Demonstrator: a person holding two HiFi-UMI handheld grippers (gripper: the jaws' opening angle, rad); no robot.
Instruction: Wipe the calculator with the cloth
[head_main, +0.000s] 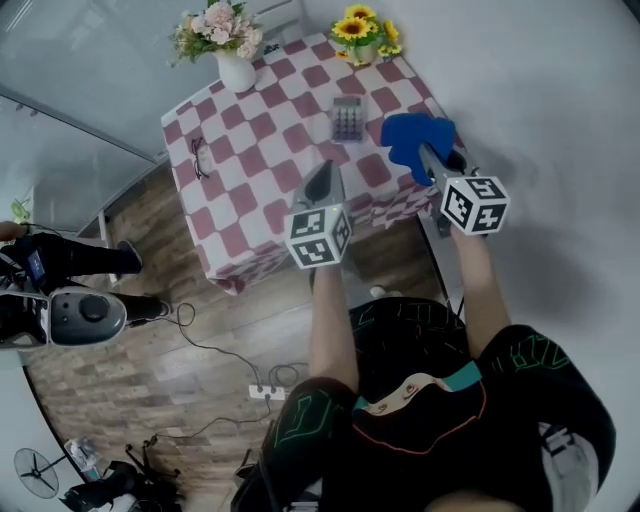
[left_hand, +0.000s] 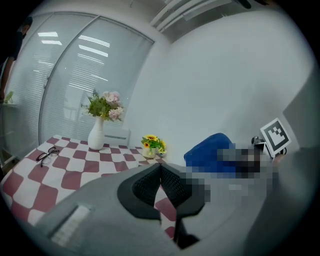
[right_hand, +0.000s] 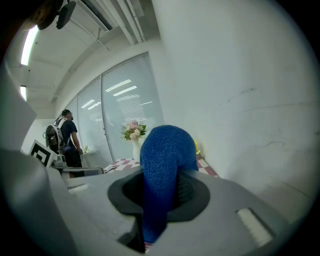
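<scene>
My left gripper (head_main: 322, 185) hovers at the table's near edge, jaws pressed together on nothing and free to steady things. The calculator (head_main: 347, 118) lies flat on the checked tablecloth (head_main: 250, 170) just ahead. My right gripper (head_main: 430, 158) is clamped on the blue cloth (head_main: 410, 138) beside it, ready for wiping.

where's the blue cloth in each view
Head view: cloth at upper right, over the right edge of the table.
Left gripper view: cloth right of centre, beyond the sunflowers.
Right gripper view: cloth dead centre, clamped in the right gripper.
Shared landmark: the white vase of pink flowers.
</scene>
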